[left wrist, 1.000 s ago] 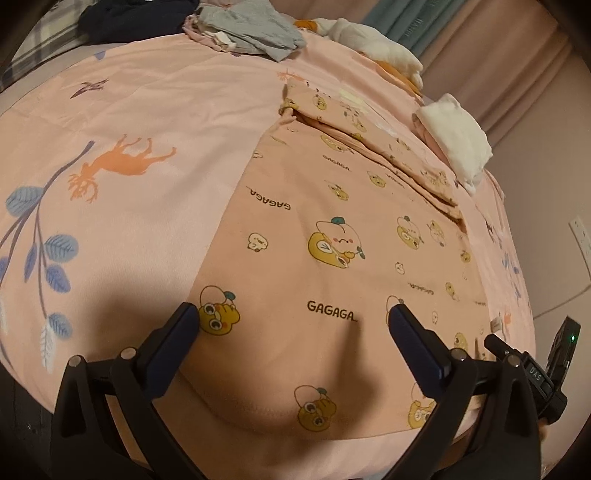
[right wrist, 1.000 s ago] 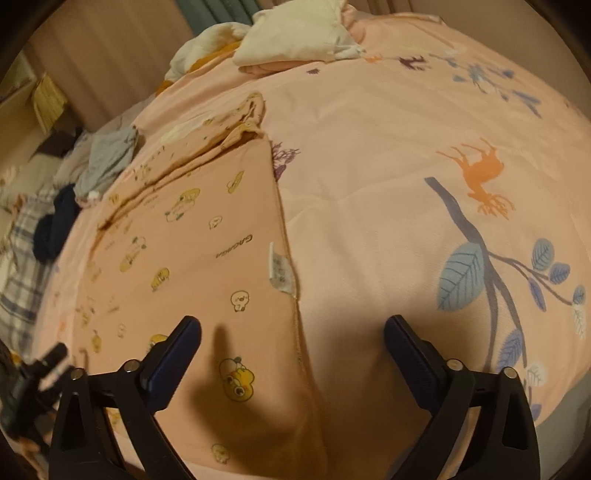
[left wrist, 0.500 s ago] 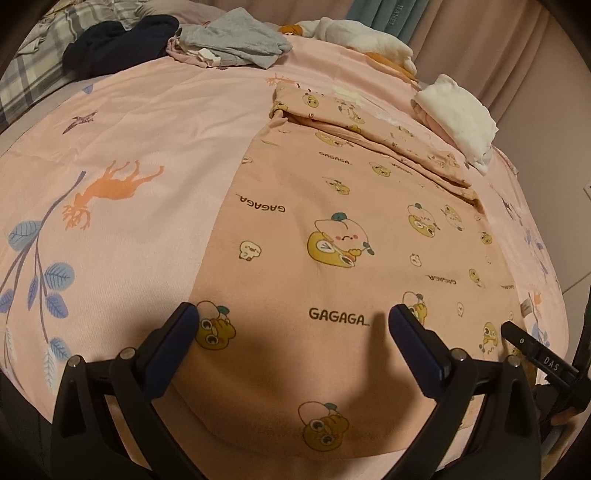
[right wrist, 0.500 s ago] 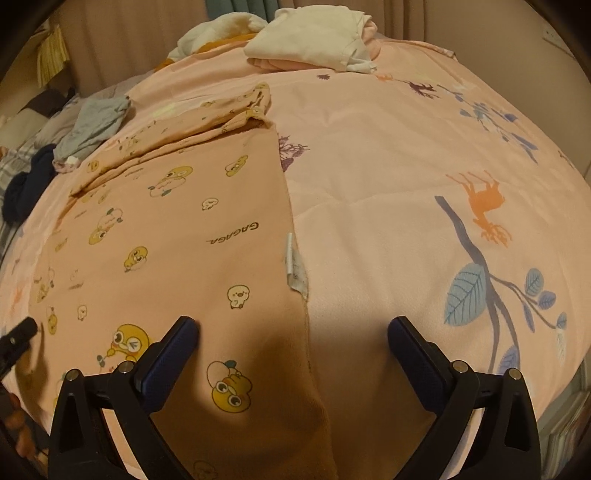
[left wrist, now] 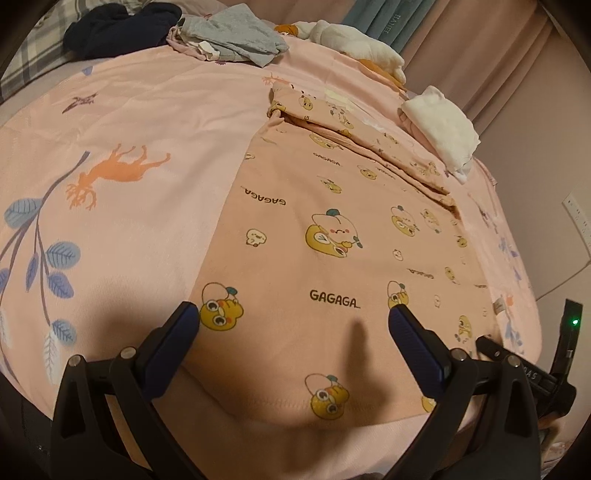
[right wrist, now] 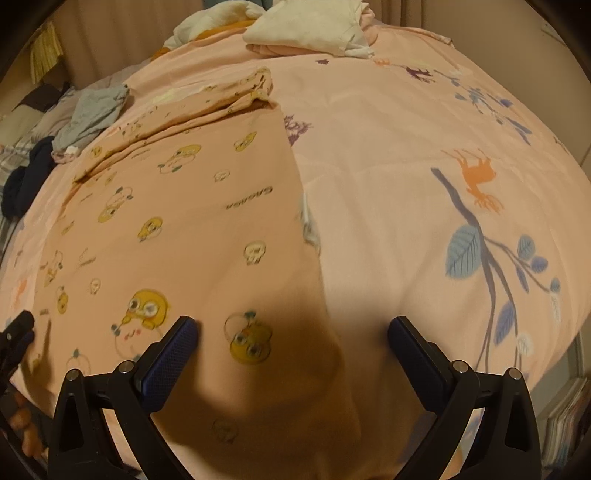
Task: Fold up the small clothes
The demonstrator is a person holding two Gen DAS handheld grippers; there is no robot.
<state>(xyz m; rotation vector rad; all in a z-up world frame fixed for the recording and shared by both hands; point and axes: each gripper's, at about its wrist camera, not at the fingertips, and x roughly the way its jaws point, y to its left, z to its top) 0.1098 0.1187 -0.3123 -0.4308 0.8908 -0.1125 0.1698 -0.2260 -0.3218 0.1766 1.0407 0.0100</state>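
Left gripper [left wrist: 293, 319], right gripper [right wrist: 291, 328]: wide open, empty. Garment [left wrist: 332, 236] flat on bed [left wrist: 147, 122] directly ahead. Soft, light, limp; pinch hem corners.

Left wrist view: looked down from close above the near hem of the peach cotton garment with yellow cartoon ducks [left wrist: 332, 229], facing across the pink bedsheet with deer and leaf prints [left wrist: 147, 155].
Right wrist view: sat close over that garment's right edge [right wrist: 184, 221], facing the same way.
Shared part: both showed the garment, the folded white cloth pile [left wrist: 443, 125] [right wrist: 306, 26] and the grey crumpled clothes [left wrist: 232, 37] [right wrist: 92, 114].
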